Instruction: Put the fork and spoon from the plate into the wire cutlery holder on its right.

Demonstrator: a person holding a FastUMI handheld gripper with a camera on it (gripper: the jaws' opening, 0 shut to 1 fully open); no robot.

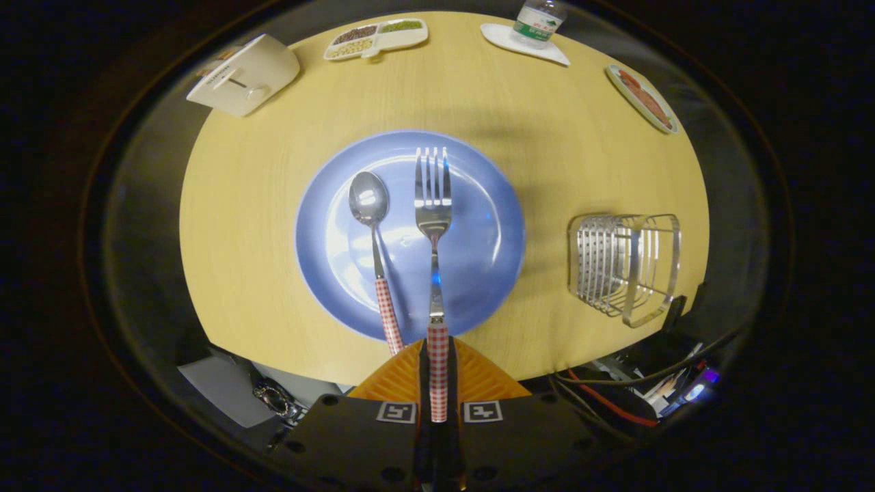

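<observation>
Your gripper (437,372) has its fingers closed tight on the checked handle of the fork (433,205), gripping low on the handle so the tines point straight ahead over the plate. From this view you cannot tell whether the fork has lifted clear. The round wooden table (260,239) carries everything. The blue plate (478,273) sits just ahead of your fingers and holds the spoon (370,205), lying just left of the fork with its bowl up. The wire cutlery holder (625,266) stands well to the plate's right, empty, open top ready. Next, I judge, you swing right and drop the fork in handle first.
</observation>
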